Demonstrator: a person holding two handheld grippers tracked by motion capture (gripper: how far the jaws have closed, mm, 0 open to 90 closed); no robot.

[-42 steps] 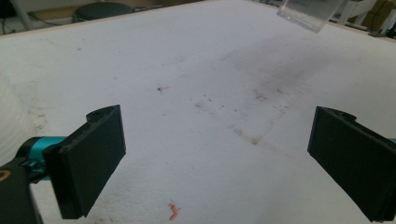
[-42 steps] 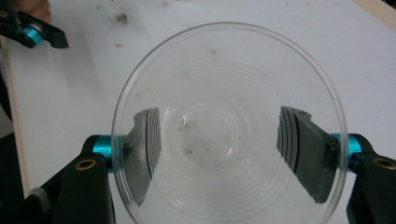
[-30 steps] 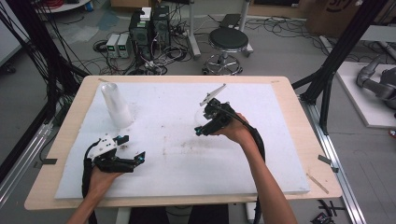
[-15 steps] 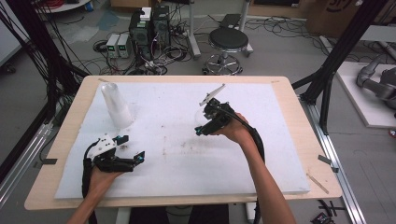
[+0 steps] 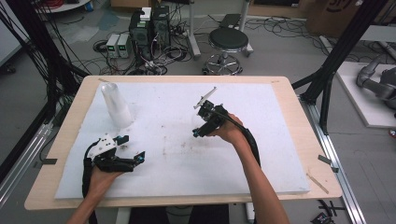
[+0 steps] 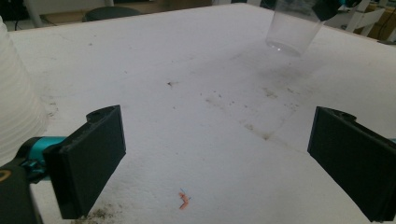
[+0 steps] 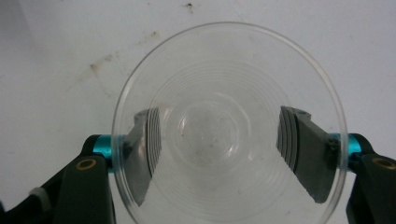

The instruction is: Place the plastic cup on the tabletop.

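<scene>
Two grippers work over the white bench [image 5: 261, 154]: the right gripper [image 7: 219, 154] clamps a clear plastic cup [image 7: 229, 126] mid-bench, while the left gripper [image 6: 219, 158], jaws wide apart, sits beside a stack of cups [image 5: 116, 106].

Each hand-held gripper is black: the left hand-held gripper [image 5: 129, 148] carries a pale grey 3-cornered plate on top and teal fittings beside its 2 flat jaws. The right hand-held gripper [image 5: 200, 123] shows teal collars, brass-ringed screws and a thick black cable. Both forearms are bare.
</scene>
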